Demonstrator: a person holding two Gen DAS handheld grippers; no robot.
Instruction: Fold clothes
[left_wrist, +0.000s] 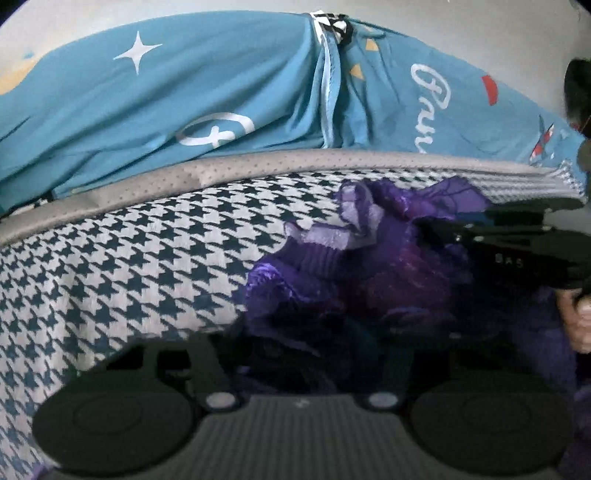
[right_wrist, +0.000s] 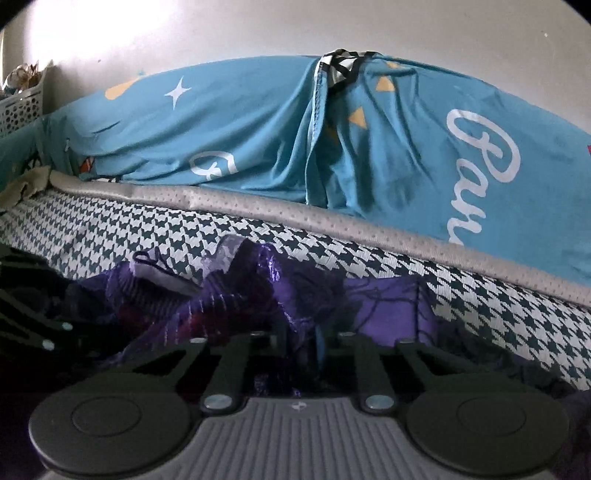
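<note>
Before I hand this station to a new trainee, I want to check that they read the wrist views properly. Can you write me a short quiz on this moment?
1. True or false: the purple garment lies flat and neatly folded.
2. What is the pattern of the sheet under the garment? A) stripes B) houndstooth C) plain white
3. In the left wrist view, at which side does the other gripper show?

Key
1. False: it lies crumpled in a heap.
2. B: dark and white houndstooth.
3. At the right side, with a hand below it. The blue cover lies behind in both views.
</note>
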